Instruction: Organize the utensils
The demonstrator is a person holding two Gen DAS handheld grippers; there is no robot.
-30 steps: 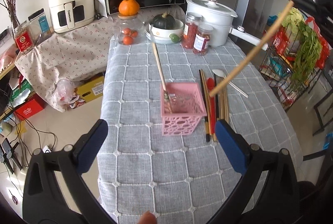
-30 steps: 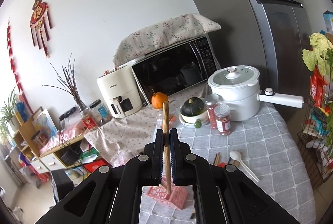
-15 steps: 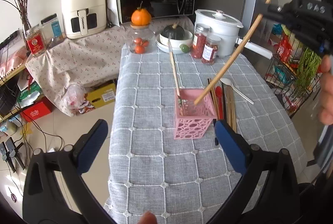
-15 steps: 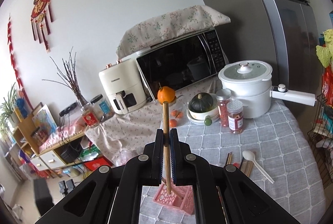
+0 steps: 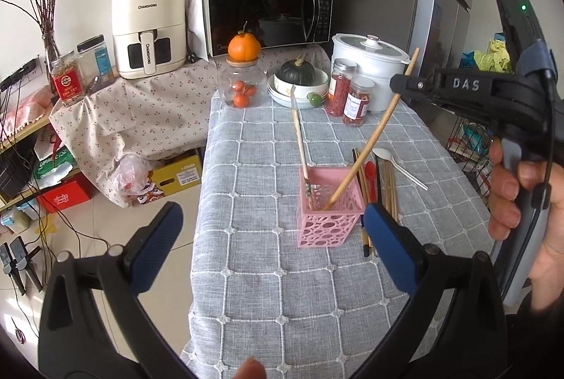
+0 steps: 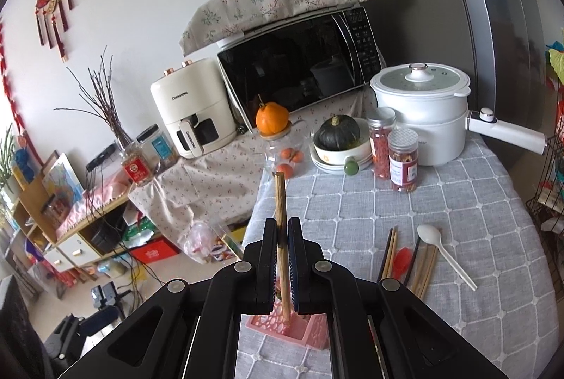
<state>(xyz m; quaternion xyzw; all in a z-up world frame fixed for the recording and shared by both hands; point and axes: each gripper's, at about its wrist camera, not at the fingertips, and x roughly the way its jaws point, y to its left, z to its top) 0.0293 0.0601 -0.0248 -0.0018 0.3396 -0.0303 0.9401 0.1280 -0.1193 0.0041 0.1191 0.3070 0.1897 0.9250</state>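
A pink perforated basket (image 5: 329,207) stands on the grey checked tablecloth (image 5: 268,273); it also shows in the right wrist view (image 6: 289,329). One utensil (image 5: 300,141) leans in it. My right gripper (image 6: 282,238) is shut on a wooden chopstick (image 6: 281,203), whose lower tip is inside the basket (image 5: 366,150). The right gripper's tip (image 5: 400,84) is above and right of the basket. My left gripper (image 5: 271,245) is open and empty, near the table's front. More chopsticks (image 5: 386,185), a red spoon (image 5: 369,170) and a white spoon (image 5: 398,164) lie right of the basket.
At the table's back stand a glass jar (image 5: 242,86) with an orange on top, a bowl with a green squash (image 5: 298,81), two red-filled jars (image 5: 349,97) and a white pot (image 5: 370,62). A microwave (image 5: 268,12) and air fryer (image 5: 148,26) are behind. The floor lies left.
My right gripper has carried the chopstick left and down, so its lower tip has gone from above the loose utensils into the pink basket. The left gripper stayed open.
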